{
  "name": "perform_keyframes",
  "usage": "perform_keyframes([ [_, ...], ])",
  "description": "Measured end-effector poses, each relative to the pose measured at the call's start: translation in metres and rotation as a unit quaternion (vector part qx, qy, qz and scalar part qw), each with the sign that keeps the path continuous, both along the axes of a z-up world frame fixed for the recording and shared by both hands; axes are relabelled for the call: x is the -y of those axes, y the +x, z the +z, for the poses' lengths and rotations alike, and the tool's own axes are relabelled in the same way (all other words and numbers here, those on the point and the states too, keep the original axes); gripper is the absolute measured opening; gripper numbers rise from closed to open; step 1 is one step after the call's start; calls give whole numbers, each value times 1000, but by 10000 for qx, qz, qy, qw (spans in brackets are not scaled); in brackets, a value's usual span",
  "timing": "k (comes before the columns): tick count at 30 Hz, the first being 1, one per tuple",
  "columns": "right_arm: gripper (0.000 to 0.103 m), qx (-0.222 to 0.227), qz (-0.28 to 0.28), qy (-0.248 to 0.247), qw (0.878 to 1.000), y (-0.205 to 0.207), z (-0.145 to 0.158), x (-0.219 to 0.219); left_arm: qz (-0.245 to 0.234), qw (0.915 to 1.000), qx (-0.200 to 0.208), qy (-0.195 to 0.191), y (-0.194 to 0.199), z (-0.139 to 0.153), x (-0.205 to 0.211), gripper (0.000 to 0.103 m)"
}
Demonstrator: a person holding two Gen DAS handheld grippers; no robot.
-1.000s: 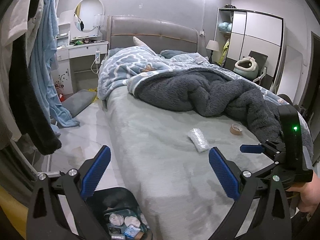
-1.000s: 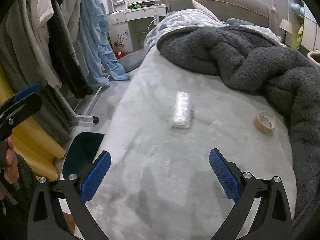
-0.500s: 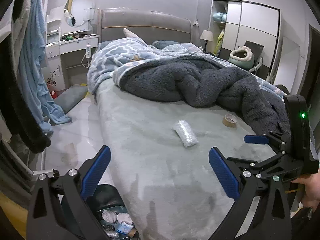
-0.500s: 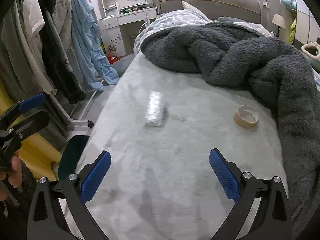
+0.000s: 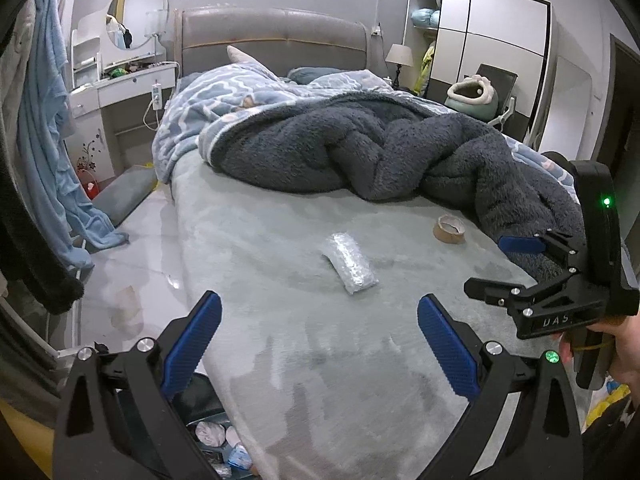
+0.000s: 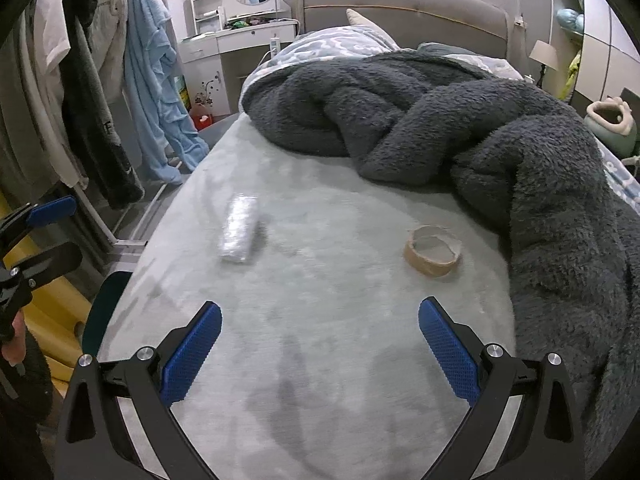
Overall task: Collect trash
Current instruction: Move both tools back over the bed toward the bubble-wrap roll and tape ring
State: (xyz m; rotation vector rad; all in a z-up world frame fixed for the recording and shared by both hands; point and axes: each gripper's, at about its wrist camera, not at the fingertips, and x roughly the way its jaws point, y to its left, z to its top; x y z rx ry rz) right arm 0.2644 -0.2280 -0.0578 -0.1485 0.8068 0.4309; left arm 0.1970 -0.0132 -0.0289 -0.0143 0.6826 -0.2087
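A silvery plastic wrapper [image 5: 351,263] lies on the grey bed sheet, also in the right wrist view [image 6: 239,233]. A brown tape roll [image 5: 449,229] lies to its right near the dark blanket, also in the right wrist view [image 6: 433,256]. My left gripper [image 5: 318,344] is open and empty over the bed's front left corner, short of the wrapper. My right gripper [image 6: 320,350] is open and empty above the sheet, short of both items. A dark trash bin [image 5: 216,444] with scraps sits on the floor under the left gripper.
A dark fluffy blanket [image 6: 500,128] and a blue patterned quilt [image 5: 224,108] cover the far and right bed. Clothes hang on a rack [image 6: 80,92] left of the bed. A white dresser [image 5: 120,92] and wardrobe [image 5: 492,44] stand at the back.
Both grippers have swung right and moved in over the bed. The wrapper and tape roll now sit closer and more to the left in the right wrist view. Jaws stay open.
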Motion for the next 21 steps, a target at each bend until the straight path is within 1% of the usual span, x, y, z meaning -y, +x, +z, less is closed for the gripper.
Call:
perform_keyframes([
  [13, 100, 130, 8, -94, 9999, 21, -3, 11, -188, 9996, -202, 9, 32, -15, 19, 99],
  [21, 100, 73, -179, 38, 9998, 46, -15, 28, -296, 9988, -397, -44, 49, -32, 27, 99],
])
